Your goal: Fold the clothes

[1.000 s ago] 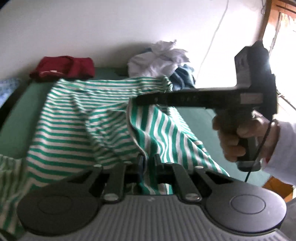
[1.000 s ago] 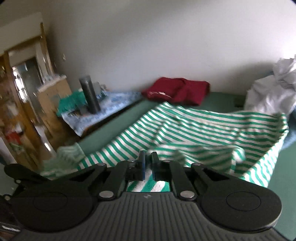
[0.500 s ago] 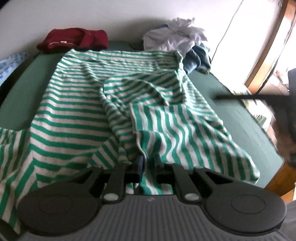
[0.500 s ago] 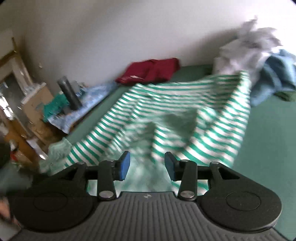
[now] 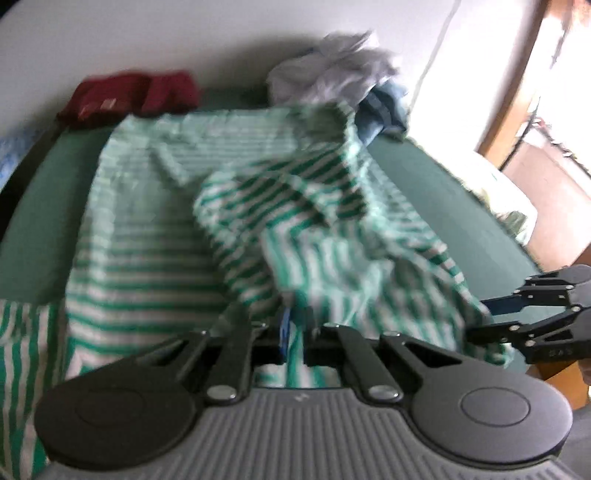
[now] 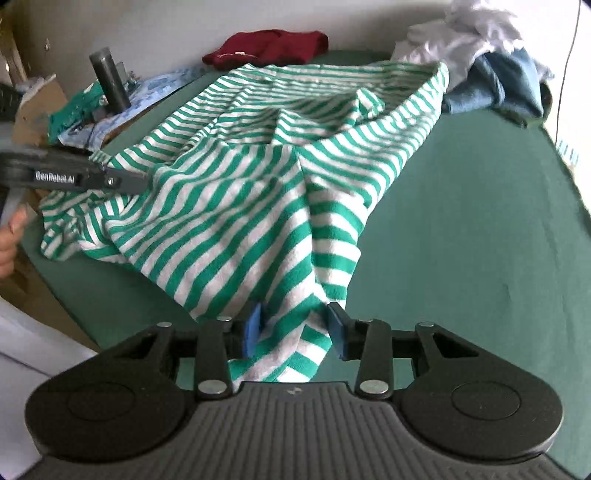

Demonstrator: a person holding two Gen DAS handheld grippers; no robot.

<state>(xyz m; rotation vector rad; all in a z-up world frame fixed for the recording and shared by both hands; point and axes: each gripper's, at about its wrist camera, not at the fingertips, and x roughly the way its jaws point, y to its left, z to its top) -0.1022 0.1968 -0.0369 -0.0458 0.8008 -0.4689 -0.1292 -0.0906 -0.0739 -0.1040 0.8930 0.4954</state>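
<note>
Right wrist view: green-and-white striped garment (image 6: 258,177) spread on a green-covered bed (image 6: 461,229), its long axis running from the near edge toward the far wall. Near corner of the cloth lies between the blue pads of the right gripper (image 6: 293,328); jaws half apart and closing, pads not pressing the fabric. Left gripper (image 6: 122,181) enters at the left edge, at the garment's other near side. Left wrist view, blurred: left gripper (image 5: 293,326) clamped narrow on a striped fold, apparently the hem. Far end of the bed: folded dark red garment (image 6: 269,46), heap of white clothes (image 6: 469,33), blue garment (image 6: 495,88) beside it. No container is discernible.
</note>
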